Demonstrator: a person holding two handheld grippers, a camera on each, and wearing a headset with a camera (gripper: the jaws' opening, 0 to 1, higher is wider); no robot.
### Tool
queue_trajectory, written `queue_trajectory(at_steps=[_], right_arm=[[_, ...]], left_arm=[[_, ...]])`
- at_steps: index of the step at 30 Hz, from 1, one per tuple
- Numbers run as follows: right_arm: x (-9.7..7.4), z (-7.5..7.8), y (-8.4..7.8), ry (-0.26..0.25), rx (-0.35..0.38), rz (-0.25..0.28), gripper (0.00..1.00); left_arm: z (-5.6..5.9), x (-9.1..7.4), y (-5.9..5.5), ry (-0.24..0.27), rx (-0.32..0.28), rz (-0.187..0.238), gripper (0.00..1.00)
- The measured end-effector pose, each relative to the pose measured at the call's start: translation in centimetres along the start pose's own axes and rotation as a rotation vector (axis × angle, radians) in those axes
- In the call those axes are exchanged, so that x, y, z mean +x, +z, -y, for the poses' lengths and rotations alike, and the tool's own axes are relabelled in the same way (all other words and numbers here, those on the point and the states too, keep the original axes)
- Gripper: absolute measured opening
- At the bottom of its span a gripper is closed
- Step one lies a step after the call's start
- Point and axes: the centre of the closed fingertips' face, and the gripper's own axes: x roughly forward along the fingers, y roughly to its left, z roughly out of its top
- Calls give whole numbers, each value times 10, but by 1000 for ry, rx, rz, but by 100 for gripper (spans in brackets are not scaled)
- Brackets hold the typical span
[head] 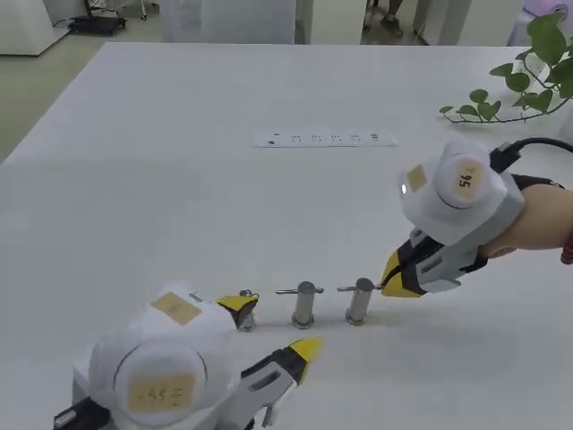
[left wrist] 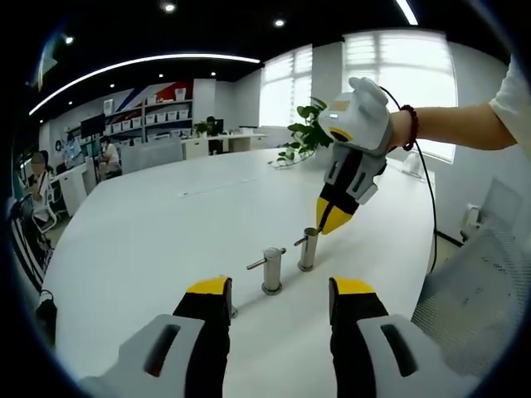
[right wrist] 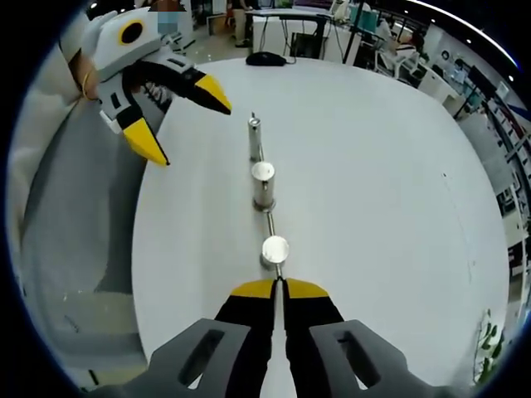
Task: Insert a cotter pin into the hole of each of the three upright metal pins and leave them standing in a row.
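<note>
Three metal pins (head: 304,306) stand in a row on the white desk (head: 179,179), in a bright office (left wrist: 166,133). Two cotter pins (head: 347,288) stick out sideways. At 3 o'clock of the row, the right gripper (head: 387,285) pinches one in its jaws, in the nearest pin. At 7 o'clock, the left gripper (head: 273,325) has its jaws wide apart, by the end pin.

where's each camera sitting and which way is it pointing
Head view: on the headset, looking down at the table; left gripper, right gripper and a hand show.
Left gripper view: on the left gripper, looking along its open jaws at the metal pins.
Right gripper view: on the right gripper, jaws shut on a cotter pin, looking down the row.
Each gripper view shows the other gripper.
</note>
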Motion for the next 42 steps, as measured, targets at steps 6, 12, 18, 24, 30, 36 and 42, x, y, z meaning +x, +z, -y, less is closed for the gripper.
queue_trajectory(at_steps=[6, 12, 18, 24, 30, 36, 42], right_arm=[[2, -1, 0, 6, 4, -3, 5], [4, -3, 3, 7, 2, -6, 5], [4, -3, 3, 5, 9, -8, 5], [1, 0, 4, -2, 49, 5, 9], [-3, -1, 5, -9, 100, 26, 14], [-11, -8, 9, -16, 183, 82, 19], [-20, -17, 14, -47, 268, 150, 33]], left_arm=[[-20, -16, -7, 27, 7, -12, 55], [-33, -22, -10, 52, -8, -15, 59], [-39, -25, -10, 66, -28, -12, 63], [-45, -27, -11, 77, -42, -11, 66], [-50, -29, -10, 79, -49, -8, 70], [-52, -31, -11, 81, -53, -12, 73], [-53, -35, -10, 71, -49, -26, 76]])
